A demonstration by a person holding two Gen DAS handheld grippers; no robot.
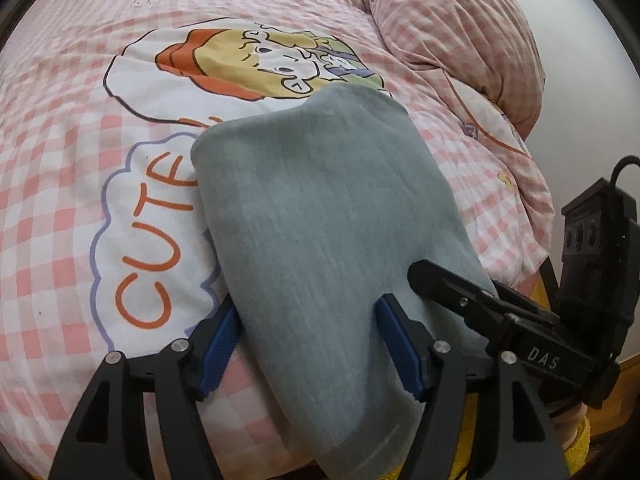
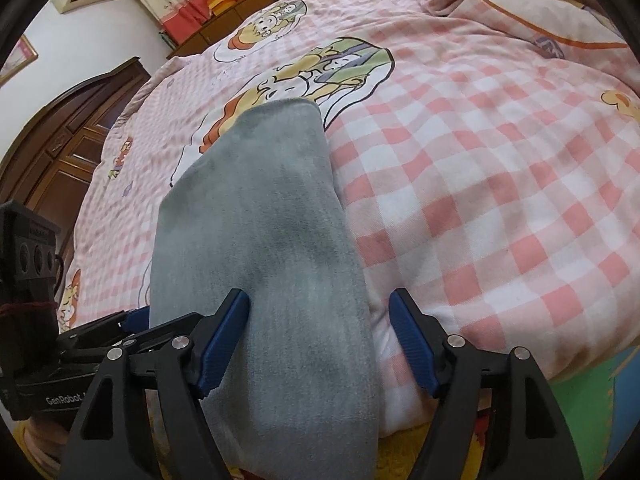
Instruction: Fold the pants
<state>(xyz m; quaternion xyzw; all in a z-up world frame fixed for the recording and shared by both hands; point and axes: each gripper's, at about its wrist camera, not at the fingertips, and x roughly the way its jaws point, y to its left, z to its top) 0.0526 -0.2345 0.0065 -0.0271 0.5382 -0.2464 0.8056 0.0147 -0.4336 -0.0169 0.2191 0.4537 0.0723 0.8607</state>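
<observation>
The grey-blue pants (image 1: 320, 216), folded into a long narrow strip, lie on the pink-checked quilt (image 1: 60, 200) of the bed, their near end hanging over its edge toward me. I see my left tongs (image 1: 310, 348) spread wide, the blue pads (image 1: 220, 344) straddling the strip near its left margin without pinching it. My right tongs (image 2: 320, 344) are likewise wide apart, one pad against the cloth, the other over the quilt (image 2: 500, 200). A cartoon print lettered "CUTE" (image 1: 160, 248) sits beside the pants. A matching pillow (image 1: 452, 28) lies beyond, and a wooden wardrobe (image 2: 68, 144) stands in the right wrist view.
</observation>
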